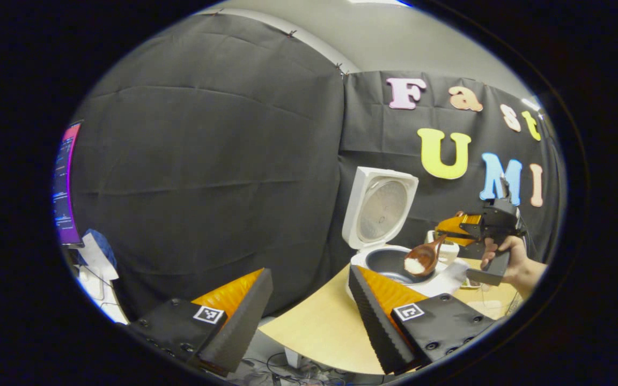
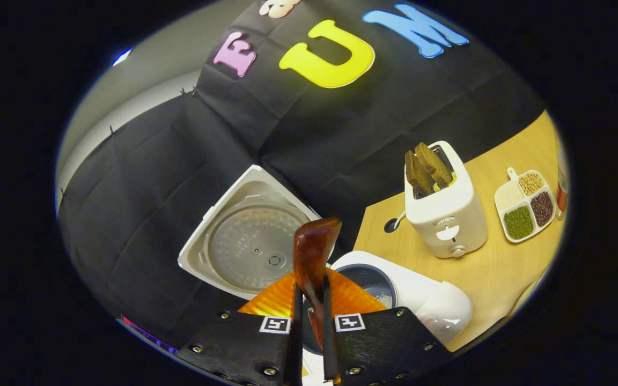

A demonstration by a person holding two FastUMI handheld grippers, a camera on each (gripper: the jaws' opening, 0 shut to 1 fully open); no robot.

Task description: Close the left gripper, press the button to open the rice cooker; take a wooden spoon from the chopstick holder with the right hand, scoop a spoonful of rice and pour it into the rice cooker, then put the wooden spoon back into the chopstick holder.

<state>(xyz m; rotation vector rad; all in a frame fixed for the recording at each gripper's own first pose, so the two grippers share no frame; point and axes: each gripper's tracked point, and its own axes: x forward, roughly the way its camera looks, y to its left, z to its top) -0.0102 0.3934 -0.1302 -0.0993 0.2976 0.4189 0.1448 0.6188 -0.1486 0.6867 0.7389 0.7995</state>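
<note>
The white rice cooker (image 1: pixel 365 262) stands on the table with its lid (image 1: pixel 379 212) raised. My left gripper (image 1: pixel 309 300) is open and holds nothing, back from the cooker near the table's edge. My right gripper (image 1: pixel 443 236), held by a hand (image 1: pixel 510 257), is shut on the handle of the wooden spoon (image 1: pixel 424 257). The spoon's bowl carries a heap of white rice (image 1: pixel 413 265) and hangs over the inner pot (image 1: pixel 387 262). In the right gripper view, the right gripper (image 2: pixel 310 292) clamps the spoon (image 2: pixel 314 249) above the cooker (image 2: pixel 438 303), beside its lid (image 2: pixel 250 249). A few grains lie in the pot (image 2: pixel 379 295).
A white toaster (image 2: pixel 446 214) with two dark bread slices stands on the wooden table (image 2: pixel 491 268) behind the cooker. A divided white dish (image 2: pixel 526 206) of grains and beans lies to its right. A lit monitor (image 1: pixel 65 185) stands far left, off the table (image 1: pixel 314 327).
</note>
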